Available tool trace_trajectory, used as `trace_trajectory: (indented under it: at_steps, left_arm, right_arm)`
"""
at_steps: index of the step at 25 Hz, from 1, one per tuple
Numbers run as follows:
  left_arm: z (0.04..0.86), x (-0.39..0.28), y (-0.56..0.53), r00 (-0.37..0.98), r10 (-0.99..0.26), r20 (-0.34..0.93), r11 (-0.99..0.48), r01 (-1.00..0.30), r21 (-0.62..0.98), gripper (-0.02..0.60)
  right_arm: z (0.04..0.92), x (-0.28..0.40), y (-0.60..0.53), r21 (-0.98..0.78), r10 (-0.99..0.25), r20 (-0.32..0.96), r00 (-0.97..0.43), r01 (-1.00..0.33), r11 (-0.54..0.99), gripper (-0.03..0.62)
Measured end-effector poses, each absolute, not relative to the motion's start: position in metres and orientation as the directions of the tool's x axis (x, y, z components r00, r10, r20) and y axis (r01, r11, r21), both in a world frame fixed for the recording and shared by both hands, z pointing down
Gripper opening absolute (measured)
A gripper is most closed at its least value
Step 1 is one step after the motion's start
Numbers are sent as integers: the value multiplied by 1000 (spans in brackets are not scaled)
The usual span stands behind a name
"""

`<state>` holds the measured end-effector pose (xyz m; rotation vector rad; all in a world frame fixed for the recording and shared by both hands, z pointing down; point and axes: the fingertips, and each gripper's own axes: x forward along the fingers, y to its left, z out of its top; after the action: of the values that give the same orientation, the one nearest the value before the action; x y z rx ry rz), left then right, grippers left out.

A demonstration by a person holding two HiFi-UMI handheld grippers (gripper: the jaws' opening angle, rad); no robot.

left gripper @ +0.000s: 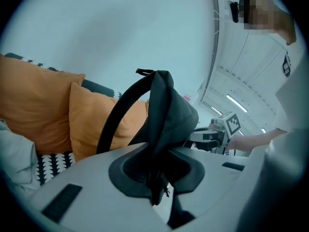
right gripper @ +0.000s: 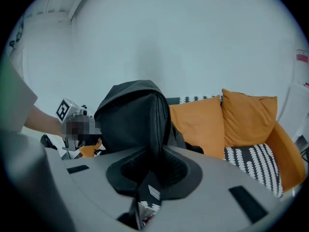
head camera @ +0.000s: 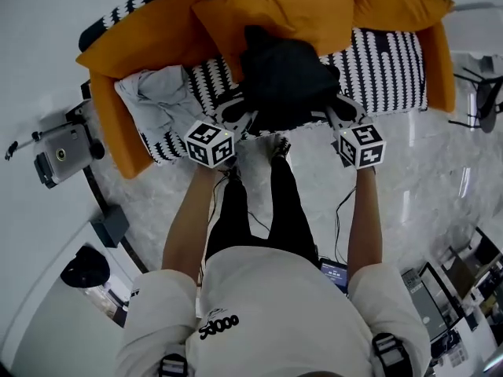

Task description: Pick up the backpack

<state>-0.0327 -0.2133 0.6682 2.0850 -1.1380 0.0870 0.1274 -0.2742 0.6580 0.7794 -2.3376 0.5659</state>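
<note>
Two grippers hold one black backpack point(head camera: 287, 77), which sits over the front edge of the sofa point(head camera: 389, 69), about the middle of its black-and-white patterned seat. The left gripper point(head camera: 238, 116) is at the backpack's left side and the right gripper point(head camera: 336, 110) at its right side. Both are just in front of the sofa, with the person's forearms point(head camera: 192, 210) reaching toward it.

In the left gripper view the jaws are closed tight on a fold of the backpack's black fabric. The bag rises above them, and one curved strap point(left gripper: 118, 115) arches on its left. In the right gripper view the jaws are pinched together on black backpack material, with a white label point(right gripper: 153, 192) hanging just under the grip. Whether the backpack's bottom touches the seat cannot be told.

Orange cushions point(head camera: 275, 10) lean on the sofa's back behind the backpack. A grey garment point(head camera: 157, 96) lies crumpled on the sofa's left end, apart from the backpack. Pale marbled floor point(head camera: 424, 179) lies in front of the sofa.
</note>
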Motion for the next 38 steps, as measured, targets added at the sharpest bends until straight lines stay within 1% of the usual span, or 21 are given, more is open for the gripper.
trace_trajectory:
  at_steps: [6,9,16,24,30,38]
  left_arm:
    - [619,-40,-198,609,-723,328,-349,-731,587,58]
    - [587,-45,-189,629,-721,291,-386,-713,585,58]
    - [505,-51,-166,653,-698,294,-512,-742,434,57]
    - [428,-54,-125,689,-683,242,-617,-721,315,55]
    - [376,-61,-93,710,-691,133,-649,-691,319,57]
    - [314,-57,-48,726,-685,54,-694,-674,254,57]
  right_arm:
    - [598,121,-254,-130,-453,641,-620,-669,732,77]
    - [565,119,-239,-108,-470,624,-624,-665,739,77]
    - [493,117,-196,-53,-531,607,-592,-696,716,77]
    - [420,116,-140,-24,-635,530,-562,-758,652,77]
    - [368,111,-97,13,-704,457,-543,-788,615,77]
    - [307,115,-45,66,-756,375,-536,-798,599,77]
